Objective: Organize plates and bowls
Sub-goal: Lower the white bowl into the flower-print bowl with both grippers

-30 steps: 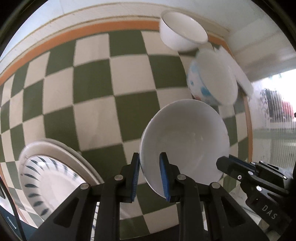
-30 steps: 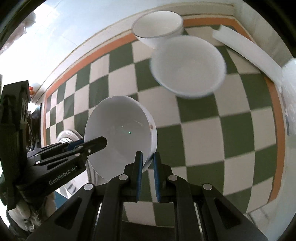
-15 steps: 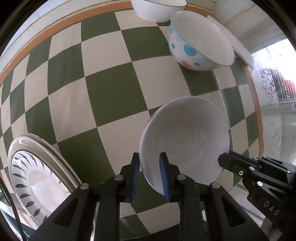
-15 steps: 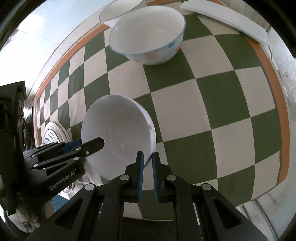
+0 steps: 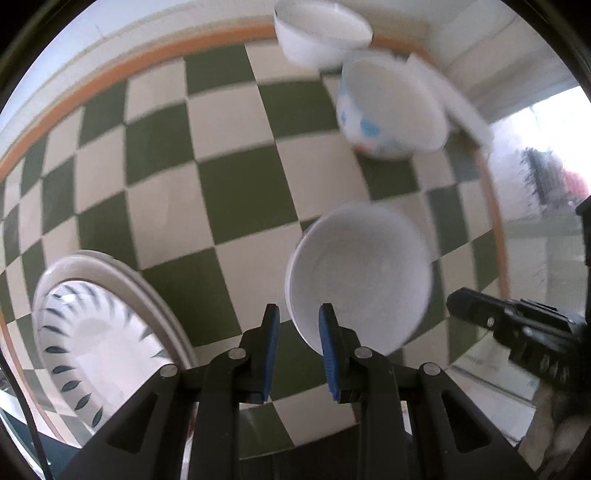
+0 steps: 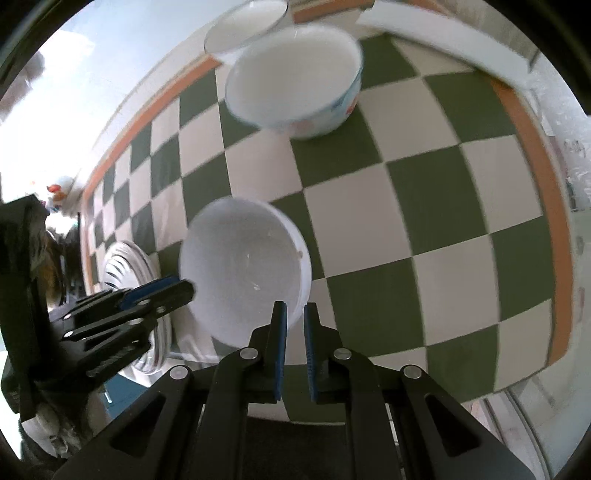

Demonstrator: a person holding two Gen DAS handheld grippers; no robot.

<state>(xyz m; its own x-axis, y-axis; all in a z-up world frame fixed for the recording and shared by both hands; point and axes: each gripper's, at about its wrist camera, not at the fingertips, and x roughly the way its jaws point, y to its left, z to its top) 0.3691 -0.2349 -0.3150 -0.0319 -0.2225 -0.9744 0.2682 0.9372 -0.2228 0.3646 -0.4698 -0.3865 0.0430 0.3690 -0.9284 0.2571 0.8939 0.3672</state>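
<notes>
A plain white bowl point(image 5: 358, 280) point(image 6: 243, 269) sits on the green-and-cream checked cloth. My left gripper point(image 5: 297, 314) has its jaws parted at the bowl's near left rim, apparently not pinching it. My right gripper point(image 6: 294, 312) is at its near right rim with a narrow gap and looks off the rim. A white bowl with blue and red dots point(image 5: 388, 110) point(image 6: 295, 85) stands further back. Behind it is a plain white bowl point(image 5: 321, 33) point(image 6: 245, 26). A stack of plates with dark leaf marks point(image 5: 99, 332) point(image 6: 125, 266) lies at the left.
A white flat strip point(image 6: 443, 40) lies at the far right corner of the cloth, also in the left wrist view point(image 5: 454, 99). The cloth has an orange border point(image 6: 546, 206) near the table edges. Both views are motion-blurred.
Both grippers have let go of the white bowl's rim and drawn back a little. The bowl now sits lower and further away. The jaws of both have widened.
</notes>
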